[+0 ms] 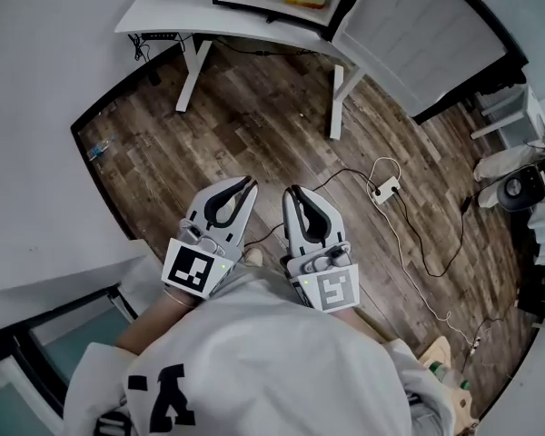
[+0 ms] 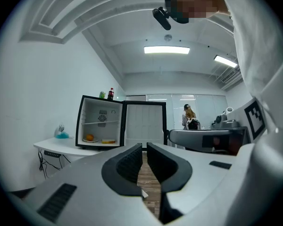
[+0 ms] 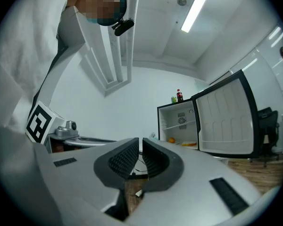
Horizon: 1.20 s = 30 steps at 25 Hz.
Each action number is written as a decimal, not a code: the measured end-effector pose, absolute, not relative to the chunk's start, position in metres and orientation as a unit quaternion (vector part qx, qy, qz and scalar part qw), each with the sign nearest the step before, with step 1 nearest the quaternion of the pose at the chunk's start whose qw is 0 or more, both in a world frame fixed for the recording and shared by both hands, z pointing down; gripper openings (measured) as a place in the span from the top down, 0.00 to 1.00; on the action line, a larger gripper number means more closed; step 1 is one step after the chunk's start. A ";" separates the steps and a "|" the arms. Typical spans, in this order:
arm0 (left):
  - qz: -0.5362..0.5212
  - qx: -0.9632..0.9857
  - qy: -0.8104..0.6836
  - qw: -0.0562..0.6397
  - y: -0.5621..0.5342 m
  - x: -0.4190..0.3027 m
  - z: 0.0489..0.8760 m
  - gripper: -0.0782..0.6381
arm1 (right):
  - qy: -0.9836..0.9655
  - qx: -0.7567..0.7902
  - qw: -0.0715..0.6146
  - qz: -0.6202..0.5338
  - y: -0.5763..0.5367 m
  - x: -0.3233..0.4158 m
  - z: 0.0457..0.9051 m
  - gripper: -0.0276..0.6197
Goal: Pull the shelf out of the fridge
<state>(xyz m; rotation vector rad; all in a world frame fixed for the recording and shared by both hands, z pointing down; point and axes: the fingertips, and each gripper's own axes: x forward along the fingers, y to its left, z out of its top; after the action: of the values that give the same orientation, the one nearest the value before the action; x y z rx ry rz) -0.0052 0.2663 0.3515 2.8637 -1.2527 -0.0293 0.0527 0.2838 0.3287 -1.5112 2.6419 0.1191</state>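
- The person is standing well back from the small black fridge with the white inside (image 2: 100,121), which is sitting with its door (image 2: 144,124) swung wide on the white table (image 2: 56,147).
- The thin pale shelf (image 2: 102,123) is lying across the upper half of the fridge cavity, seated in its place and untouched.
- The left gripper (image 2: 144,147) is pointing roughly level towards the fridge, its ribbed dark jaws pressed together with nothing between them.
- The right gripper (image 3: 140,142) is riding just beside it, jaws likewise together and empty.
- Judging from this, the step in hand is the approach: both grippers are far from the shelf, with only the brown wooden plank floor (image 1: 254,125) beneath them.
- Doing it well is likely calling for parting the jaws before reaching the fridge mouth, since a closed pair cannot take the shelf's front edge.
- Coming in level with the shelf and straight on looks wise, so the jaws are sliding over and under the front lip rather than knocking it.
- An orange round fruit on a plate (image 2: 89,137) and a yellow block of food (image 2: 108,141) are sitting on the fridge floor under the shelf, so the lower jaw is better kept high.
- The pull probably wants to run straight and flat; tilting could be jamming the shelf in its side rails.
- The open door is hanging on the fridge's right side, so the left side is offering freer room.
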 end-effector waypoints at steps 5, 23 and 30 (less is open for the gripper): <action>-0.011 0.918 -0.396 0.007 0.249 -0.007 0.352 0.84 | 0.865 -0.497 0.042 0.048 0.270 0.051 0.329 0.89; -0.025 0.931 -0.363 -0.015 0.062 -0.037 0.338 0.84 | 0.846 -0.528 0.005 0.073 0.094 0.020 0.324 0.89; -0.014 0.937 -0.348 -0.008 -0.002 -0.059 0.342 0.84 | 0.839 -0.540 0.016 0.064 0.029 -0.006 0.321 0.89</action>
<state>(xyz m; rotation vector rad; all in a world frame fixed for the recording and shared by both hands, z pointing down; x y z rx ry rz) -0.0591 -0.0020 0.3424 2.9606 -1.0998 -0.0429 -0.0055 0.0293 0.3207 -1.6796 2.6087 0.1997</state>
